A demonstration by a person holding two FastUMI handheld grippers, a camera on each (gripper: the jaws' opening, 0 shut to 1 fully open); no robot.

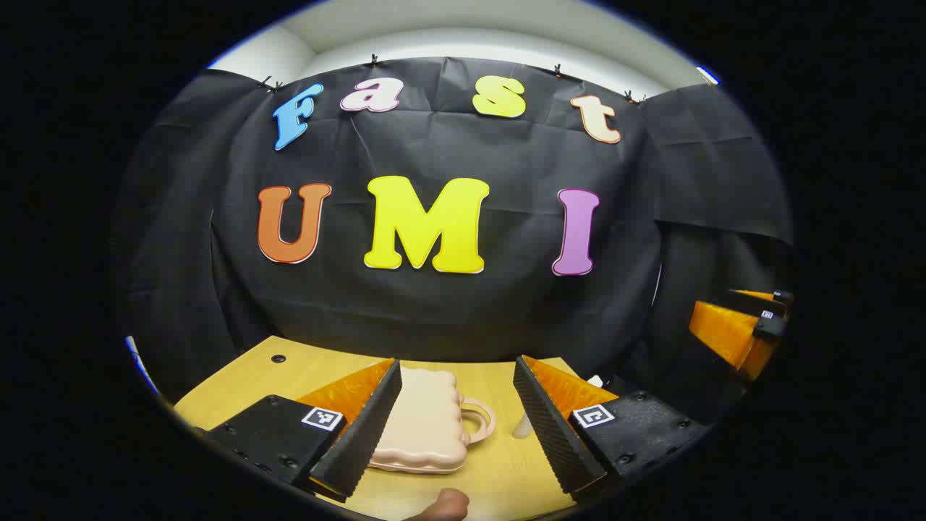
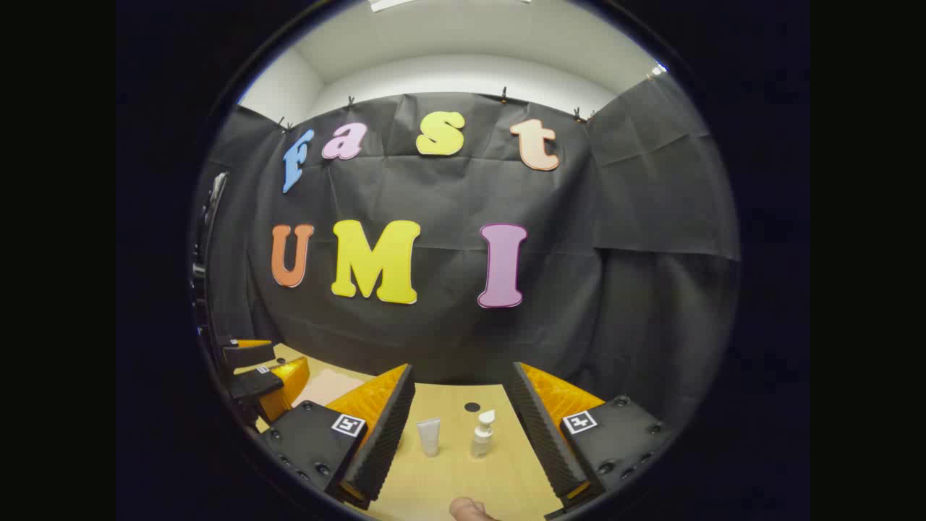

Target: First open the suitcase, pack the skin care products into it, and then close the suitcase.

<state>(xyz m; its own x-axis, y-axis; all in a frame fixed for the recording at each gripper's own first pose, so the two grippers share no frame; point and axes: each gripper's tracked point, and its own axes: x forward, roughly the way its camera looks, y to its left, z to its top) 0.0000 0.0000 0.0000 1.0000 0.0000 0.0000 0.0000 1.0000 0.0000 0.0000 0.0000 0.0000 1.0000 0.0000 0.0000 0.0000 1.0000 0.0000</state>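
A small beige suitcase (image 1: 423, 423) with a loop handle lies closed on the wooden table (image 1: 499, 474), between the fingers of my open left gripper (image 1: 459, 434), which hovers above and in front of it. In the right gripper view a white tube (image 2: 429, 436) and a clear pump bottle (image 2: 482, 434) stand upright side by side on the table (image 2: 452, 477), framed by the spread fingers of my open right gripper (image 2: 459, 441). Part of the suitcase (image 2: 323, 386) shows at left behind the left gripper (image 2: 253, 376). The right gripper (image 1: 745, 325) appears at the right edge of the left gripper view.
Black cloth closes the booth behind and beside the table. A round hole (image 2: 472, 407) sits in the tabletop behind the bottle, another hole (image 1: 278, 358) at the far left corner. A fingertip (image 1: 445, 505) shows at the bottom edge.
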